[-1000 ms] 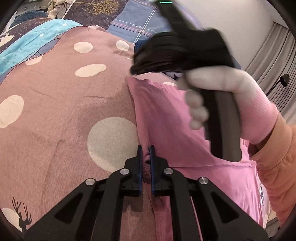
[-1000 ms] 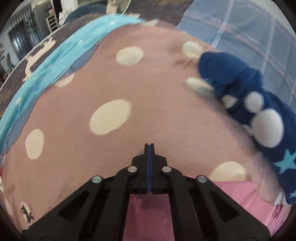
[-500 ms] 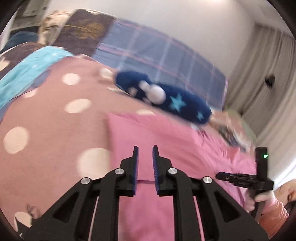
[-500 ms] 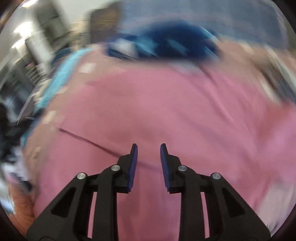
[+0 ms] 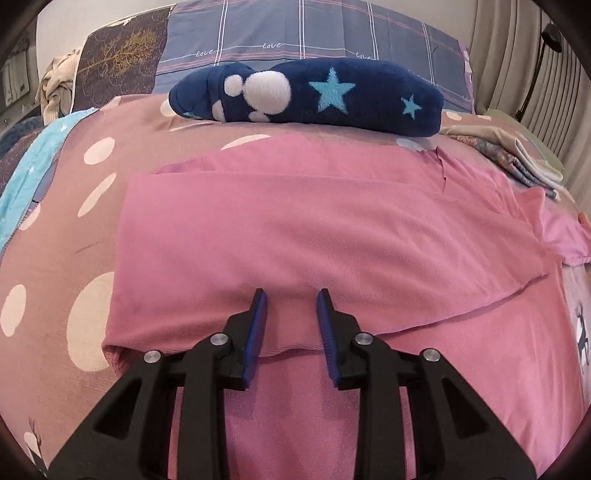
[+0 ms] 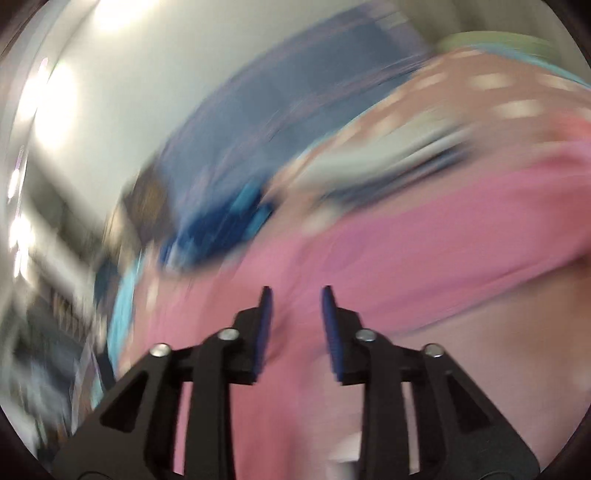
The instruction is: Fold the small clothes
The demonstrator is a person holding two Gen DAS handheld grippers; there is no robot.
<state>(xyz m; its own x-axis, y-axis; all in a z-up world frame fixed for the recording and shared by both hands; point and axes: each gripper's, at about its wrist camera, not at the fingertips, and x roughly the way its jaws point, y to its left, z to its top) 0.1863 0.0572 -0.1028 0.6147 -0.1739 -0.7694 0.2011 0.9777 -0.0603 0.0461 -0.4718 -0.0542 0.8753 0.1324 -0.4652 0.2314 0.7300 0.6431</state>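
Note:
A pink garment (image 5: 314,229) lies folded over itself across the polka-dot bedspread (image 5: 55,277), its folded edge nearest me. My left gripper (image 5: 291,295) hangs just above that near edge, its jaws opening with nothing between them. In the right wrist view the picture is smeared by motion. My right gripper (image 6: 297,291) is over the pink garment (image 6: 424,251) too, jaws opening and empty.
A navy plush item with stars and white dots (image 5: 310,96) lies beyond the garment. Plaid pillows (image 5: 295,33) stand at the headboard. Folded fabrics (image 5: 517,158) are stacked at the right. A turquoise blanket (image 5: 29,173) runs along the left edge.
Both grippers let go of the pink garment and their jaws parted. The left view swung from the garment's edge to face its whole folded width. The right gripper swept away fast.

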